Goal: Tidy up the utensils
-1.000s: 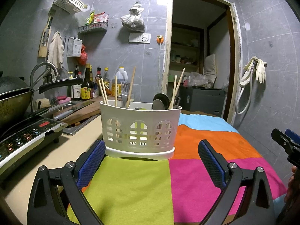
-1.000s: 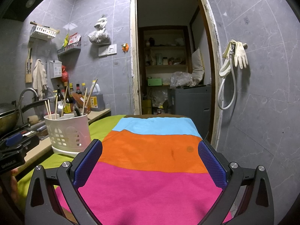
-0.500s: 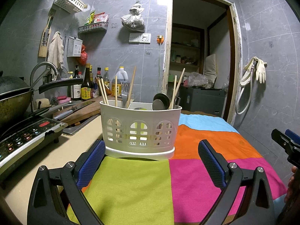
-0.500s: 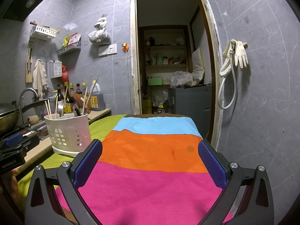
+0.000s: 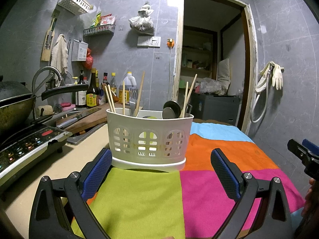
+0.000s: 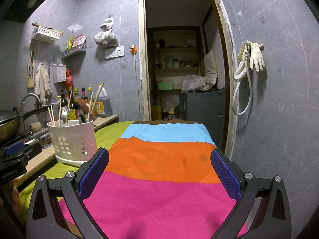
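Observation:
A white plastic utensil caddy (image 5: 148, 139) stands on the striped cloth (image 5: 139, 195), straight ahead of my left gripper (image 5: 161, 171). That gripper is open and holds nothing. In the caddy's left part stand several wooden chopsticks (image 5: 139, 94) and a fork (image 5: 132, 99). Its right part holds dark spoons (image 5: 169, 110) and more chopsticks. The right wrist view shows the caddy (image 6: 72, 140) off to the left. My right gripper (image 6: 159, 171) hovers open and empty over the pink and orange bands of the cloth (image 6: 159, 195).
An induction cooker (image 5: 26, 145) with a black wok (image 5: 14, 103) sits on the left counter. Behind it lie a sink, a cutting board with a knife (image 5: 79, 117) and several sauce bottles (image 5: 91, 93). An open doorway (image 6: 183, 69) is behind the table.

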`<move>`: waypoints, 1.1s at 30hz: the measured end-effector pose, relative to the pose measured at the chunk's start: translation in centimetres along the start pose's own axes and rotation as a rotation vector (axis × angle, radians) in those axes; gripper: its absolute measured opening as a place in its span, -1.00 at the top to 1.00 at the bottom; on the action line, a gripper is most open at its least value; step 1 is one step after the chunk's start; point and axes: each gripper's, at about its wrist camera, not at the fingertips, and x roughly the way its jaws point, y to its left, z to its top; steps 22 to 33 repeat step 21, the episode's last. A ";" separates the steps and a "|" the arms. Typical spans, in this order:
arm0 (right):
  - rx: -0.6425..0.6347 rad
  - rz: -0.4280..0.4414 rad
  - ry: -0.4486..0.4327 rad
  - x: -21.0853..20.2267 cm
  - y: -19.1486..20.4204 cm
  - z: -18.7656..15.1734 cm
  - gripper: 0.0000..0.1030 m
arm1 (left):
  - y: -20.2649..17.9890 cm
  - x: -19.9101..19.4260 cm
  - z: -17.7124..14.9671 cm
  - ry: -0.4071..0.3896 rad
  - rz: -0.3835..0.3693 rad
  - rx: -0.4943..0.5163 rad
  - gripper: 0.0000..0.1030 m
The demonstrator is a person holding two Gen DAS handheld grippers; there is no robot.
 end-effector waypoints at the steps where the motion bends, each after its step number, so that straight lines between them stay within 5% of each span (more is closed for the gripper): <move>1: 0.000 0.000 0.000 0.0 0.0 0.0 -1.00 | -0.1 -0.1 0.1 -0.005 0.004 0.002 -0.89; 33: 0.003 0.000 0.009 -0.3 0.7 -0.6 -1.00 | -0.3 0.1 0.5 -0.020 0.030 0.027 -0.89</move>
